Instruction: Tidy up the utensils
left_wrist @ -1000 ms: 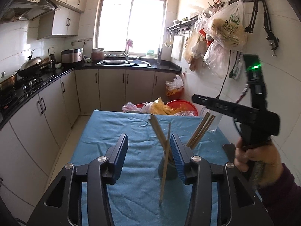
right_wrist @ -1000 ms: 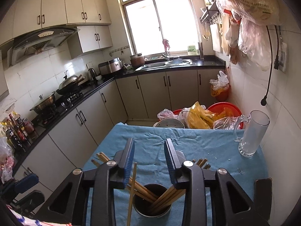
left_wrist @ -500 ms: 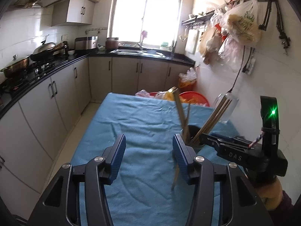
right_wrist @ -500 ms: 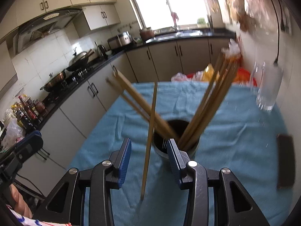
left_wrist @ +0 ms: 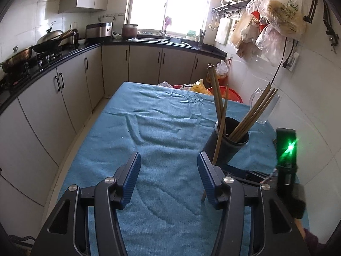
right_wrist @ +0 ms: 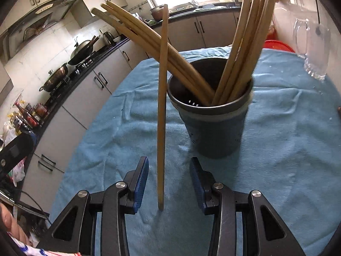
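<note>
A dark utensil holder (right_wrist: 213, 117) stands on the blue cloth (right_wrist: 287, 149) with several wooden chopsticks (right_wrist: 240, 49) inside it. One loose chopstick (right_wrist: 161, 111) stands outside, its tip on the cloth, leaning on the holder's rim. My right gripper (right_wrist: 169, 183) is open, low by the cloth, with that chopstick's lower end between its fingers, not touching them. In the left wrist view the holder (left_wrist: 228, 143) and the loose chopstick (left_wrist: 217, 147) are at the right. My left gripper (left_wrist: 169, 179) is open and empty above the cloth (left_wrist: 159, 128).
A glass mug (right_wrist: 313, 49) stands at the table's far right by the tiled wall. Red basins and bags (left_wrist: 213, 89) lie beyond the table's far edge. Kitchen cabinets (left_wrist: 53, 98) run along the left. The right gripper's body (left_wrist: 285, 162) sits beside the holder.
The right gripper has dropped low and close to the holder, and the loose chopstick now stands between its fingers. The left gripper has drawn back and left; the holder now lies right of it.
</note>
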A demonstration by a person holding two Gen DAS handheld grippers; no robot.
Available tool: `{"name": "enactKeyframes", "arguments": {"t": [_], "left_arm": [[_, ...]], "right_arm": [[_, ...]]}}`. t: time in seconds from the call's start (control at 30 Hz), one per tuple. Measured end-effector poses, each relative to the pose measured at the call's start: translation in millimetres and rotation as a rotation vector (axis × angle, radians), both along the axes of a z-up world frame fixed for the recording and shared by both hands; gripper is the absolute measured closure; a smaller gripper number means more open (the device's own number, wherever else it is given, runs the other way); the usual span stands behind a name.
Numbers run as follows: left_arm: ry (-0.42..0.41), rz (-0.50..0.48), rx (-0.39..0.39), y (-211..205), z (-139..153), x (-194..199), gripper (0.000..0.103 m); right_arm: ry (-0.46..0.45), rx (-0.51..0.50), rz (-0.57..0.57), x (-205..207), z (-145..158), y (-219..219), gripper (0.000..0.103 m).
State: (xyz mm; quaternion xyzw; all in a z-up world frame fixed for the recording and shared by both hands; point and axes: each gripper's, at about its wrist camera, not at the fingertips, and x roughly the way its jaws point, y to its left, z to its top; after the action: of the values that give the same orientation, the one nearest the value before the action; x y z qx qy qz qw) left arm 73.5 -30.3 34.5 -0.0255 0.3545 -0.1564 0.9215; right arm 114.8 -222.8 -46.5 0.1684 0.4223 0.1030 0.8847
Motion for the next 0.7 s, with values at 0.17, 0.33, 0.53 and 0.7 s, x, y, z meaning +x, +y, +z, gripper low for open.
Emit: {"name": "enactKeyframes", "arguments": {"t": [0.17, 0.33, 0.53, 0.7], "left_arm": [[0.016, -0.028, -0.023, -4.7, -1.6, 13.8, 0.049], [0.024, -0.064, -0.028, -16.8, -3.1, 22.8, 0.049], [0.046, -0.079, -0.044, -22.1, -3.7, 29.3, 0.049], [0.081, -0.1, -0.073, -22.2, -6.2, 31.9, 0.049]], "right_arm": [[-0.013, -0.01, 0.009, 10.5, -1.4, 7.3, 0.079], [-0.034, -0.033, 0.043, 4.1, 3.4, 13.5, 0.095], [-0.076, -0.05, 0.098, -18.2, 10.7, 16.8, 0.095], [-0.107, -0.057, 0.149, -38.8, 16.0, 22.1, 0.095]]}}
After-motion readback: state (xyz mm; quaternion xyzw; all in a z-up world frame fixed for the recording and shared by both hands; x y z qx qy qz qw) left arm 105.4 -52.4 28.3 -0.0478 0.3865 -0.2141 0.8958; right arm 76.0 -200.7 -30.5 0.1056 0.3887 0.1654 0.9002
